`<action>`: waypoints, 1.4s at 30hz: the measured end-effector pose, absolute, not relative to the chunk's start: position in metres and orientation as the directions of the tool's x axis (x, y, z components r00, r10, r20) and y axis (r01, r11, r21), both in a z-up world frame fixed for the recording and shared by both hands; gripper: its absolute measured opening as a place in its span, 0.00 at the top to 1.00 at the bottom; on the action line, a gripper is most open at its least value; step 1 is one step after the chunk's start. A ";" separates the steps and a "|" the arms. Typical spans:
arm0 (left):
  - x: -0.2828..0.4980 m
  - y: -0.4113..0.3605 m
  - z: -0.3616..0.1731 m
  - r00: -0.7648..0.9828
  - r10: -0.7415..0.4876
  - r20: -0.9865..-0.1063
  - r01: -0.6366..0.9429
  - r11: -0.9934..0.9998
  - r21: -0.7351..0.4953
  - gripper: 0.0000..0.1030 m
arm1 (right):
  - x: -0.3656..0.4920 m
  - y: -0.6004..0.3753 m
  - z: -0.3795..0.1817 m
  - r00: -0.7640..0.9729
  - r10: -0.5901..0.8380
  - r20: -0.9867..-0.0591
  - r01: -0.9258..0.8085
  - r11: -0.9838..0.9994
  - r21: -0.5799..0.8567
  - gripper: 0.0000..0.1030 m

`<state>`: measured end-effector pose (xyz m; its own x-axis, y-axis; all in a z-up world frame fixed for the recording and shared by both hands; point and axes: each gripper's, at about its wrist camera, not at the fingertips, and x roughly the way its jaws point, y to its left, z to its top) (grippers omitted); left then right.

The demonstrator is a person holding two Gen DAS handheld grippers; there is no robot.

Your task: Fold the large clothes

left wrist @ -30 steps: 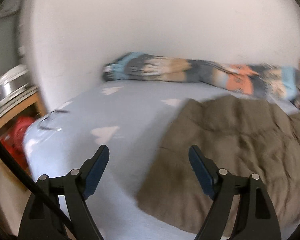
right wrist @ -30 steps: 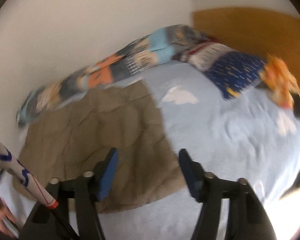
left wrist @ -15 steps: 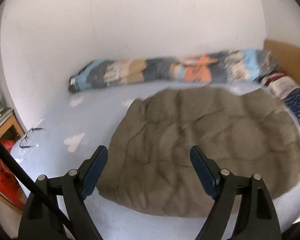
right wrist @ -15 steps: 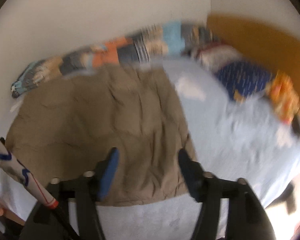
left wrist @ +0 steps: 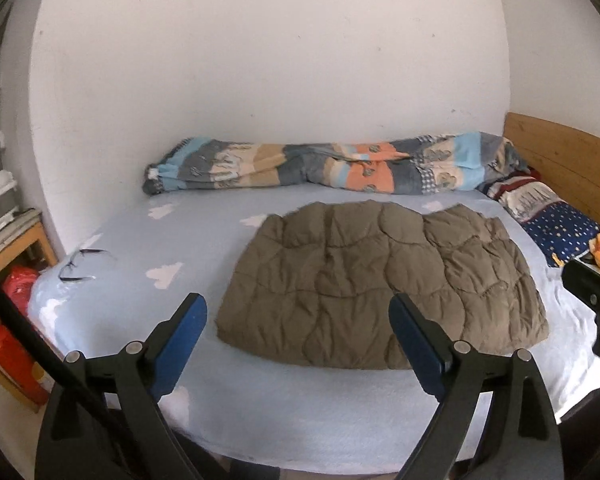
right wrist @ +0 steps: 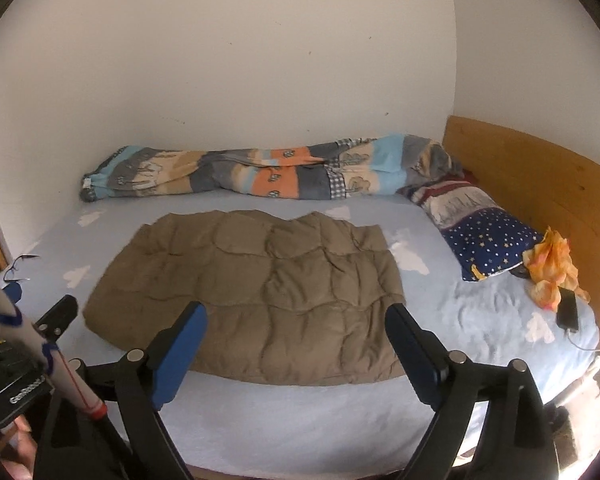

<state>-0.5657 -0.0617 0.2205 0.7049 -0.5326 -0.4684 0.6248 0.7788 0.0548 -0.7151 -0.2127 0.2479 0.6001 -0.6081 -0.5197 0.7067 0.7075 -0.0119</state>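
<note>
Change since a second ago: both views are swinging round to face the bed squarely, and the blur is settling.

Item: brown quilted garment (left wrist: 380, 292), lying spread flat on the middle of the blue cloud-print bed (left wrist: 204, 248), its near hem running along the front edge.

Left tongs (left wrist: 298, 338): standing wide, holding nothing, hovering short of the near hem. Right tongs (right wrist: 296, 344): likewise wide and empty.

Step in hand, as judged: approaching for the first fold. Advice: each pair should be pinching one near corner through the full padded thickness, lifting together, carrying the hem evenly toward the far edge.

Surroundings: rolled patterned blanket (left wrist: 340, 168) lying along the wall; starred pillow (right wrist: 488, 240) sitting by the headboard.
</note>
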 end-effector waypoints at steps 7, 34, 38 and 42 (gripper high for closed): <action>-0.567 -0.052 0.221 0.726 -0.516 -0.454 0.607 0.792 0.072 0.10 | -0.711 -0.198 0.253 0.603 -0.608 -0.517 0.693 0.720 -0.039 0.08; -0.550 -0.073 0.225 0.791 -0.337 -0.511 0.508 0.827 0.241 0.07 | -0.697 -0.212 0.233 0.557 -0.599 -0.576 0.713 0.701 -0.040 0.07; -0.548 -0.075 0.221 0.786 -0.323 -0.527 0.509 0.822 0.255 0.07 | -0.696 -0.213 0.233 0.554 -0.595 -0.582 0.712 0.701 -0.040 0.06; -0.549 -0.075 0.218 0.781 -0.326 -0.533 0.516 0.817 0.258 0.07 | -0.695 -0.212 0.231 0.553 -0.589 -0.590 0.710 0.703 -0.037 0.05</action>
<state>-0.5485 -0.0750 0.2184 0.7810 -0.3255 -0.5330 0.5164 0.8167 0.2577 -0.6947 -0.2125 0.2306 0.5526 -0.5888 -0.5898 0.7097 0.7035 -0.0374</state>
